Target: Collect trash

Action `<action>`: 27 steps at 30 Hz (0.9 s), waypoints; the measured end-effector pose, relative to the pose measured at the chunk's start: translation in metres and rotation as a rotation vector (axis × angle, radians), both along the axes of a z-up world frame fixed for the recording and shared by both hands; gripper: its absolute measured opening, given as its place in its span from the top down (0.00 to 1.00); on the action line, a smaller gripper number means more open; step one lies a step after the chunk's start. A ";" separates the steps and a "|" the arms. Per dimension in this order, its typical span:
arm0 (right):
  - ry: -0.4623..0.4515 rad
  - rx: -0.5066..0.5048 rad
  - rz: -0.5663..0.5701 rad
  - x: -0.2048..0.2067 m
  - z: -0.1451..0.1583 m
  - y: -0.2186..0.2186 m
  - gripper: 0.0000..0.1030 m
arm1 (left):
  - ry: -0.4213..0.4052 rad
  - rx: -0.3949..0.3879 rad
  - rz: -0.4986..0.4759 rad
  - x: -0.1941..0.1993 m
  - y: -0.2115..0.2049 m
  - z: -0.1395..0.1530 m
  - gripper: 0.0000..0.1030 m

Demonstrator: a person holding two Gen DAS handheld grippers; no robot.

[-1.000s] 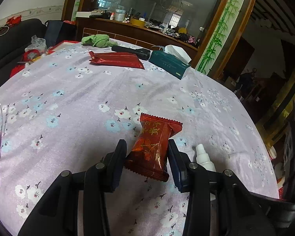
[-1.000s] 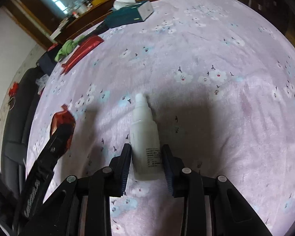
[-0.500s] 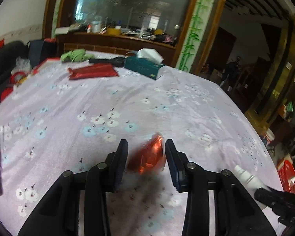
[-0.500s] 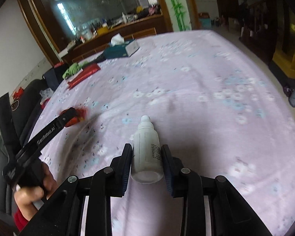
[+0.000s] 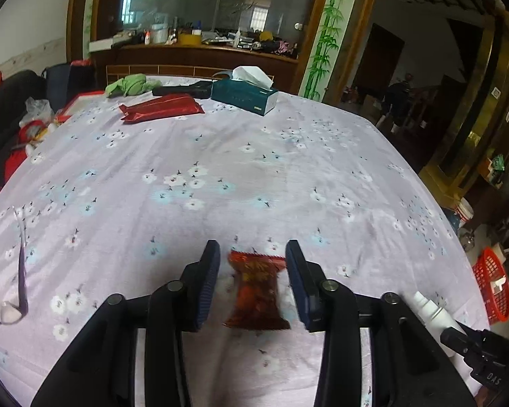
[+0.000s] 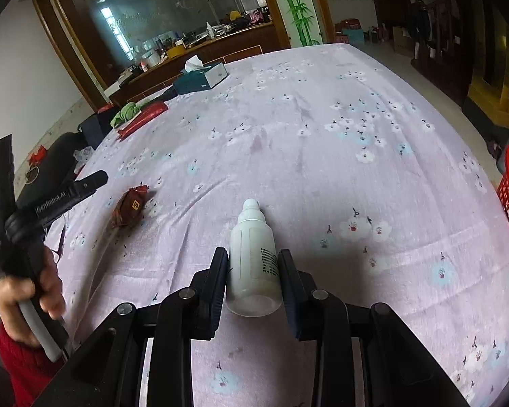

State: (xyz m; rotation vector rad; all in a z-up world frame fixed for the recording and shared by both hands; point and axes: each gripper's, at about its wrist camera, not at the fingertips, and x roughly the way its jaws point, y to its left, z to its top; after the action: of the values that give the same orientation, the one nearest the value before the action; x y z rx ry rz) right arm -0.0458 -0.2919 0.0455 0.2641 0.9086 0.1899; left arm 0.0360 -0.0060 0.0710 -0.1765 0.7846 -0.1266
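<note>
Flowered lilac cloth is covering the desk (image 6: 322, 135). A white plastic bottle (image 6: 254, 264) is being pinched by the right gripper (image 6: 254, 281) fingers, while the red snack wrapper (image 5: 259, 293) is lying loose between the spread left gripper (image 5: 254, 285) fingers.

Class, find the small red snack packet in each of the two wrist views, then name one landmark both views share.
Left wrist view: the red snack packet sits low and central, between the open left gripper fingers.
Right wrist view: it lies at middle left on the cloth, beyond the left gripper's tip.
Shared landmark: the teal tissue box at the table's far edge.
</note>
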 end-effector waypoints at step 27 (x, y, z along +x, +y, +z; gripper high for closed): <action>-0.076 0.044 -0.013 -0.023 0.008 -0.012 0.69 | 0.012 0.033 -0.075 -0.043 -0.053 -0.025 0.85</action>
State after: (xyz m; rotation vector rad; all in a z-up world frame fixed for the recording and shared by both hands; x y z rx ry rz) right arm -0.0684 -0.3041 0.0533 0.3021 0.8277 0.2070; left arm -0.0074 -0.0594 0.0462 -0.1168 0.8052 -0.1836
